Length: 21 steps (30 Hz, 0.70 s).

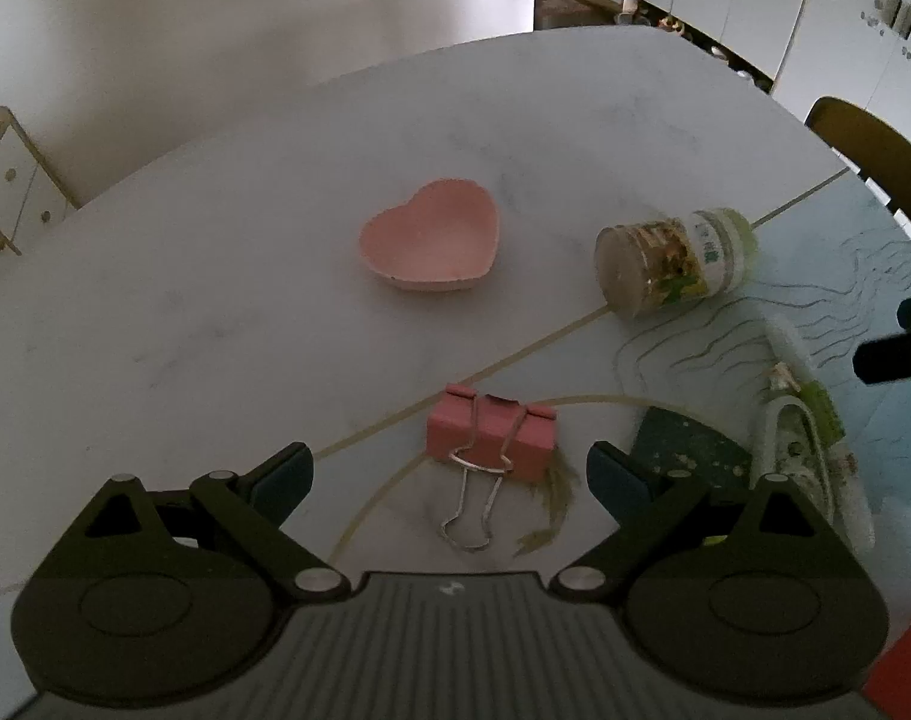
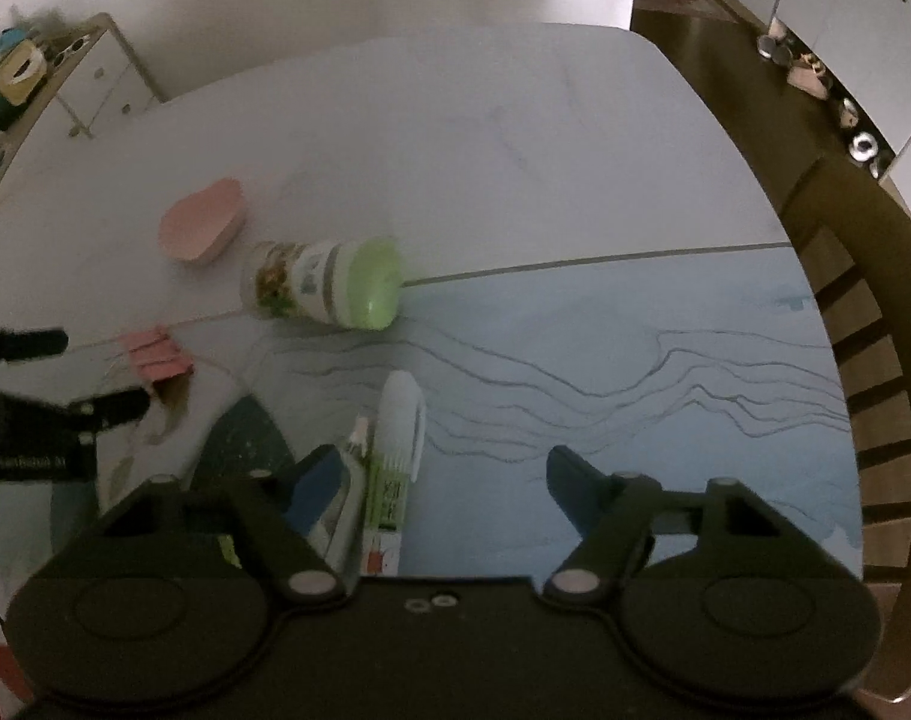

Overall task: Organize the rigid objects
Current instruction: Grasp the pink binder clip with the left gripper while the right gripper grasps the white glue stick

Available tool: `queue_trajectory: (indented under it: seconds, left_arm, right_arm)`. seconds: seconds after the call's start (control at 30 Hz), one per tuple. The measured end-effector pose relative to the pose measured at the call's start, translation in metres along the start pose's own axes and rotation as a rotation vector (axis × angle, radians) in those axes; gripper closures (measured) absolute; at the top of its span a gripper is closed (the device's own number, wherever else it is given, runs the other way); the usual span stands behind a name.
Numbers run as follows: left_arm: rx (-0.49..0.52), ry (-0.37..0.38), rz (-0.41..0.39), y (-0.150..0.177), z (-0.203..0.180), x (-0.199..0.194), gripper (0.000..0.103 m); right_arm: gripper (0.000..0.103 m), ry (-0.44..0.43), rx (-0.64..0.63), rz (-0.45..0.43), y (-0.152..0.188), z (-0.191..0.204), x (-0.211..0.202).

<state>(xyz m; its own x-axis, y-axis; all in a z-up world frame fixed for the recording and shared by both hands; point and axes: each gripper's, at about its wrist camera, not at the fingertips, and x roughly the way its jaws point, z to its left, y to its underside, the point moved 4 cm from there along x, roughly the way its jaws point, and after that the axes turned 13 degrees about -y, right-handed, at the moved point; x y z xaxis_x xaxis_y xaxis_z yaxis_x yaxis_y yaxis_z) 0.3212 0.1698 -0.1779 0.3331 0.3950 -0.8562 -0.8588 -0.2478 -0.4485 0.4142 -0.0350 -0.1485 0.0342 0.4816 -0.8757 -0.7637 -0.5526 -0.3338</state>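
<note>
Nothing appeared to have been sorted yet: the pink heart-shaped dish (image 1: 429, 238) sat empty on the table (image 1: 215, 276), and every loose item lay outside it. Taking the dish as the landmark, the pink binder clip (image 1: 491, 439) lay on the near side of it, towards the left gripper (image 1: 449, 474), with its wire handle pointing back at the camera. The jar (image 1: 674, 261) lay tipped on its side just to the right of the dish, its green lid facing away from the dish and some mixed, leafy contents showing through the clear wall. A white and green pen (image 2: 395, 450) lay farther from the dish, beyond the jar, beside a second thin item too blurred to name. The left gripper had its jaws wide apart with the clip lying between the tips, not touched by either. The right gripper (image 2: 443, 477) hung over the pen with its jaws also apart; the pen sat near its left finger and was not clamped. By my reckoning, the picking up and placing all remained to be done.
</note>
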Motion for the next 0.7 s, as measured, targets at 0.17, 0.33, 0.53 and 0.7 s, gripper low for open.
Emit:
queue_trajectory:
  seconds: [0.17,0.33,0.53,0.7]
  left_arm:
    - [0.019,-0.018,-0.017,-0.001,-0.006,0.01,0.005]
    - [0.031,-0.032,-0.012,0.003,-0.008,0.02,0.005]
    - [0.019,-0.031,-0.022,0.003,-0.007,0.025,0.005]
    - [0.023,-0.029,-0.04,0.007,-0.007,0.024,0.008]
  right_arm:
    - [0.039,0.002,-0.007,0.015,-0.006,0.001,0.014]
    - [0.053,0.006,-0.013,0.035,-0.006,0.0,0.026]
    - [0.06,0.01,-0.023,0.044,-0.005,0.001,0.034]
    - [0.07,0.018,-0.038,0.055,-0.002,0.002,0.037]
